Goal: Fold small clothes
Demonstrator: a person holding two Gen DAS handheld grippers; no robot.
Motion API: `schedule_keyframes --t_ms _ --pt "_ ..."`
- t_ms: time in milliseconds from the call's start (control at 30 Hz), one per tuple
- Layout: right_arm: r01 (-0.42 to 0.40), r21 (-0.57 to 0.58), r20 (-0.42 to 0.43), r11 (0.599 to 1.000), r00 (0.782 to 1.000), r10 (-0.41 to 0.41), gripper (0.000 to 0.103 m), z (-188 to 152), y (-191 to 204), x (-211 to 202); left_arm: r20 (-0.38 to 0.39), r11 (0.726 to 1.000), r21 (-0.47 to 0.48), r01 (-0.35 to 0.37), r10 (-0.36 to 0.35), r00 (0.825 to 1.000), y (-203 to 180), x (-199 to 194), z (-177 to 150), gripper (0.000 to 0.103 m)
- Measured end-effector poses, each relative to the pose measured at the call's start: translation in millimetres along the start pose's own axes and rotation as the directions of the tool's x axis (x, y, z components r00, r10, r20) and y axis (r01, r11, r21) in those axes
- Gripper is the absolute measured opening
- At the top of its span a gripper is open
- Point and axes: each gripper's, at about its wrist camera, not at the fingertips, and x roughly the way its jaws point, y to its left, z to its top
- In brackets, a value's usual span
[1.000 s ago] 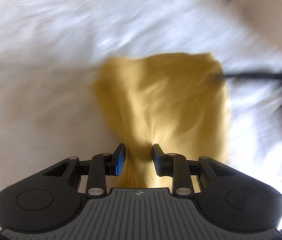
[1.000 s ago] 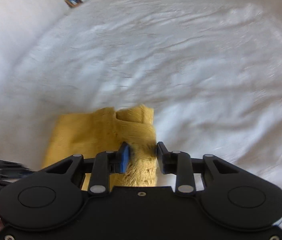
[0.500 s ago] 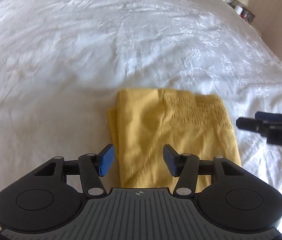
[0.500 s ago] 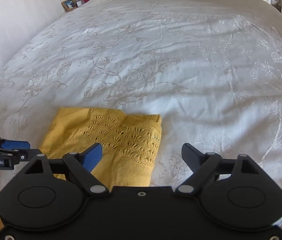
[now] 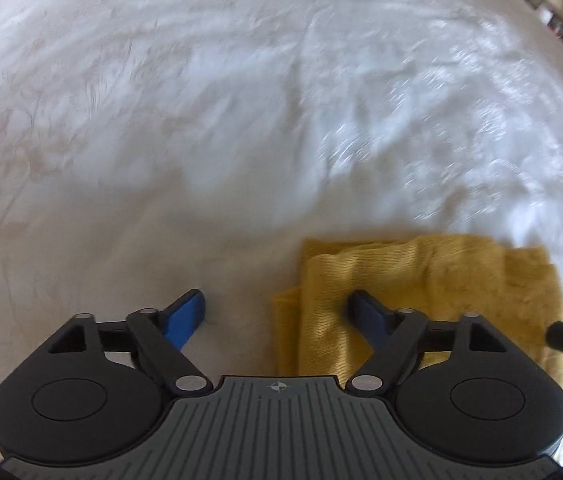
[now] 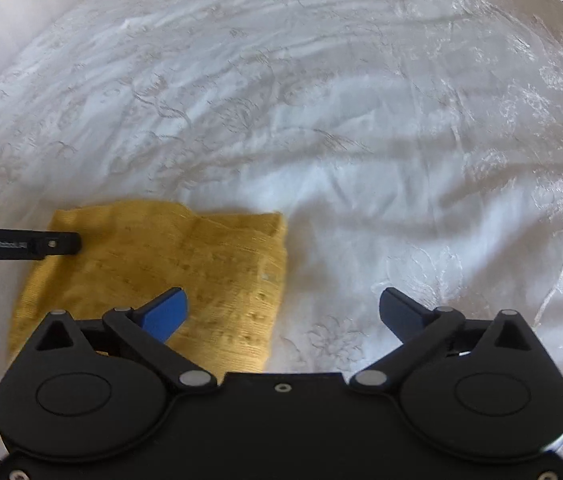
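Left gripper (image 5: pixel 279 306): angled steeply downward, jaws spread wide and opening. Its two blue-padded fingers (image 5: pixel 185 314) stand well apart, each on a black linkage hinged to the round housings at the base. Nothing is pinched between the pads; the finger on the right of the view sits over yellow fabric, the other over white.

Right gripper (image 6: pixel 283 310): also angled steeply downward, jaws spread wide and opening. No item is clamped between its fingers (image 6: pixel 165 314).

Relative position: the two grippers are side by side. In the right wrist view, a left finger enters as a black bar from the left edge. In the left wrist view, part of the right gripper shows at the right edge.
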Motion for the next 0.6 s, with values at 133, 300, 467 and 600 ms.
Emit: schedule_keyframes --t_ms 133,300,467,600 --pt "0.009 0.086 -0.065 0.996 0.998 -0.003 0.102 -5.6 -29.1 19.2 -0.014 1.000 0.004 0.024 -0.024 1.000 9.3 7.6 -1.8 0.095" --pt "-0.027 0.109 0.009 0.994 1.000 0.026 0.102 -9.3 -34.3 -7.2 0.049 1.000 0.009 0.028 -0.028 0.998 8.3 -18.3 -7.7 0.094" --pt "-0.100 0.098 0.061 0.990 0.994 0.094 0.102 -24.3 -24.4 -33.9 0.096 0.997 0.047 0.059 -0.063 0.993 -1.1 -54.5 -39.8 0.094" --pt "-0.078 0.045 -0.027 0.996 0.996 0.079 0.102 -46.2 -15.7 -22.5 0.025 0.997 0.065 0.032 -0.034 0.999 2.2 -40.6 -67.5 0.096"
